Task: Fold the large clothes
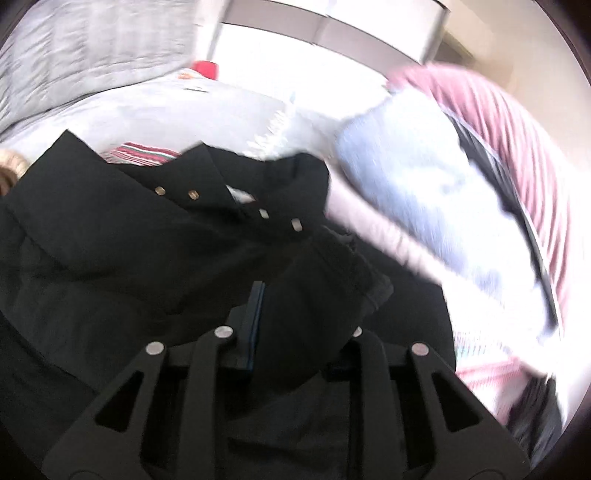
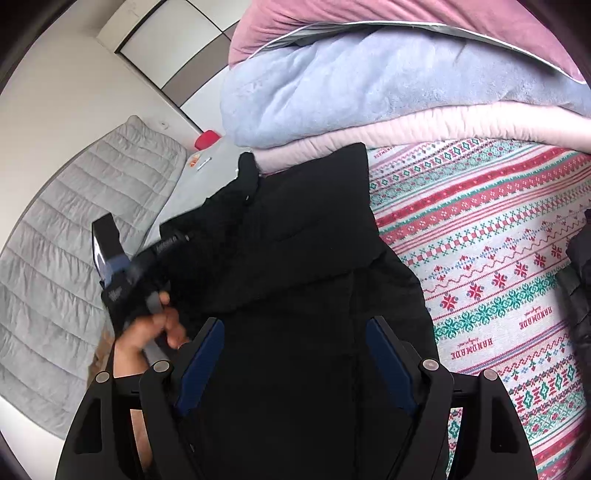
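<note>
A large black jacket with metal snaps lies on a patterned bedsheet. My left gripper is shut on a fold of the black jacket, which drapes over the right finger. In the right wrist view the left gripper shows at the jacket's left edge, held by a hand. My right gripper is open, its blue-padded fingers spread above the jacket's lower part, with nothing between them.
A stack of folded blankets, light blue, pink and pale pink, sits at the head of the bed. A grey quilted headboard is at the left. A small red object lies by the wall.
</note>
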`<action>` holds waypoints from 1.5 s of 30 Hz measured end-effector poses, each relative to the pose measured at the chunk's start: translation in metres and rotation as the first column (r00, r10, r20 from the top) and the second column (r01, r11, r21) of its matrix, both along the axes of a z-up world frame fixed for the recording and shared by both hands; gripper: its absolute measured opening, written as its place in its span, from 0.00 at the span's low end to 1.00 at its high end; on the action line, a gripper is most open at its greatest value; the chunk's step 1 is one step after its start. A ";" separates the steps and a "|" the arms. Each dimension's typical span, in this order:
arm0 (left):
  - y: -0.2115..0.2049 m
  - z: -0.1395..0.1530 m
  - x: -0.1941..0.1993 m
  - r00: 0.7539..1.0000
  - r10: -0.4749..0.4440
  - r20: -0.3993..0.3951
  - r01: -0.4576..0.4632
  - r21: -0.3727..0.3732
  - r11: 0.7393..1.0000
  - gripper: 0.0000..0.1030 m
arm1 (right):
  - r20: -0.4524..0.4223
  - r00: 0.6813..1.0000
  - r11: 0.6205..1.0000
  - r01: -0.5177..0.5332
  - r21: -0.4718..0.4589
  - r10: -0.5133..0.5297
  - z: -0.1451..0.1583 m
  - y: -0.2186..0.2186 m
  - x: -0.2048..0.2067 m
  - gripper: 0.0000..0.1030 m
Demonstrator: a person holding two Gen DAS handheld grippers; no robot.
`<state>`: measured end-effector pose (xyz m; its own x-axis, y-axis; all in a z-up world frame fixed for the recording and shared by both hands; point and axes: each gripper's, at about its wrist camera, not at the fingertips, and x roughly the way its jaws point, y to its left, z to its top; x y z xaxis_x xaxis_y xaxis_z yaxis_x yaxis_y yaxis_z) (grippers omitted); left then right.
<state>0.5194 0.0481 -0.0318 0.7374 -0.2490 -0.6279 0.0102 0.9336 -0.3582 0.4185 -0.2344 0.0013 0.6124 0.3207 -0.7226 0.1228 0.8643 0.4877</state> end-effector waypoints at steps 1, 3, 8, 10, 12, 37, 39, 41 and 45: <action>-0.002 -0.001 0.006 1.000 -0.002 -0.008 0.002 -0.001 1.000 0.25 | 0.003 1.000 1.000 -0.004 -0.002 0.004 0.000 0.001 0.000 0.78; -0.017 -0.012 0.015 0.995 -0.059 -0.085 0.064 0.058 0.996 0.30 | 0.000 1.000 1.000 -0.009 -0.007 0.009 -0.001 0.002 0.001 0.78; -0.026 -0.036 0.018 0.963 -0.157 -0.219 0.178 0.081 0.981 0.40 | -0.015 1.000 1.000 -0.011 -0.011 0.011 -0.004 0.002 0.002 0.78; -0.011 -0.030 0.019 0.956 -0.178 -0.235 0.178 -0.021 0.984 0.54 | -0.012 1.000 1.000 -0.017 -0.013 0.016 -0.004 0.003 0.003 0.78; 0.004 -0.020 0.017 0.950 -0.197 -0.240 0.181 -0.089 0.979 0.57 | -0.011 1.000 1.000 -0.021 -0.015 0.020 -0.004 0.005 0.003 0.78; 0.205 -0.048 0.058 0.948 0.128 -0.291 -0.118 0.052 0.992 0.78 | -0.079 0.995 0.996 -0.063 -0.061 0.058 -0.023 0.020 0.012 0.78; 0.208 -0.052 0.062 0.946 0.133 -0.297 -0.122 0.055 0.991 0.78 | -0.093 0.994 0.997 -0.055 -0.061 0.050 -0.027 0.018 0.013 0.78; 0.213 -0.053 0.064 0.939 0.148 -0.310 -0.144 0.036 0.989 0.75 | -0.097 0.994 0.997 -0.050 -0.060 0.044 -0.029 0.016 0.013 0.78; 0.213 -0.031 0.052 0.939 0.145 -0.311 -0.147 0.016 0.989 0.75 | -0.091 0.995 0.997 -0.045 -0.065 0.039 -0.025 0.011 0.011 0.78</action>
